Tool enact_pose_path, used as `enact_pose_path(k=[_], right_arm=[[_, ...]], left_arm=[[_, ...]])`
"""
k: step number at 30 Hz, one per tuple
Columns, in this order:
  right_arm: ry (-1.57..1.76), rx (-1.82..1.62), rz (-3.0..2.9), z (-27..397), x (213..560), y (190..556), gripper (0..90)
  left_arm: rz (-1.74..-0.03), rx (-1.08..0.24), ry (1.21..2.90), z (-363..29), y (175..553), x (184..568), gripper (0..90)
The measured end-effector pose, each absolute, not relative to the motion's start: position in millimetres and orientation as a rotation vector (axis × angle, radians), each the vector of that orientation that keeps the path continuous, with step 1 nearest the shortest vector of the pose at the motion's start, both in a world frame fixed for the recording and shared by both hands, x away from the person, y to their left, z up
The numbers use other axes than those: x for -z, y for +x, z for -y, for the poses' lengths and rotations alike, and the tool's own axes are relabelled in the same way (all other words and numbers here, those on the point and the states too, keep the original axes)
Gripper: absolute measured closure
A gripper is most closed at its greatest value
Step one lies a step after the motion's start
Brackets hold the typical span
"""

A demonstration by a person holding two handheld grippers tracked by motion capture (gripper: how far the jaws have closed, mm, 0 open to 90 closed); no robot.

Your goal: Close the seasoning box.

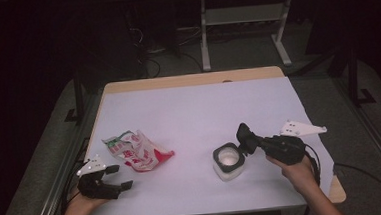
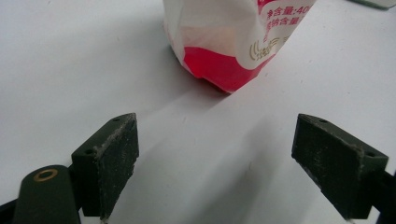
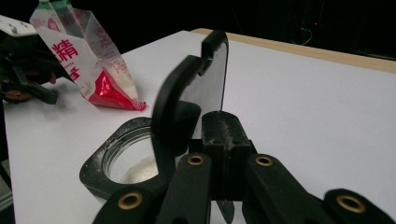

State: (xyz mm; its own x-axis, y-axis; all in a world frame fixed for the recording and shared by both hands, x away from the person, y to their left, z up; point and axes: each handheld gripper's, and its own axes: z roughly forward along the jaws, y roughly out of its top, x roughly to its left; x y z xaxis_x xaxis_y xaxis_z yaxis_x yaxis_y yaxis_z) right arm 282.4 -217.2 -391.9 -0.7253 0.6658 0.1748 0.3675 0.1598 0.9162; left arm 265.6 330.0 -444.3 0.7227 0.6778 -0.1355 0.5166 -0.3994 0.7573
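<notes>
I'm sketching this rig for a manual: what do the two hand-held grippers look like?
Both are black. The left gripper carries a light grey three-cornered plate on top and has two blocky, dark, scuffed pads on flat link arms with brass-coloured rivets. The right gripper has the same black links and brass rivets, a light three-cornered plate behind it, and a black cable trailing off. No sleeves show on the forearms.

In the left gripper view the top edge cut off the upper part of the red-and-white bag (image 2: 229,42), and its print was too partial to read. In the right gripper view the raised black lid (image 3: 187,102) hid the far rim of the jar (image 3: 116,163).
</notes>
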Motion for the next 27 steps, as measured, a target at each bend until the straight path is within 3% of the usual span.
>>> enact_pose_path(k=[15,25,27], right_arm=[[0.902,-1.621,-2.223,201.2,390.6,279.2,90.0],[0.942,-1.606,-2.173,221.1,392.7,279.4,89.6],[0.962,-1.595,-2.143,226.8,392.9,279.0,80.7]], left_arm=[[-0.888,-0.234,2.076,-329.3,266.3,443.2,14.5],[-0.909,-0.256,2.057,-331.1,265.2,440.7,14.3],[-0.914,-0.257,2.048,-331.6,264.4,440.2,14.2]])
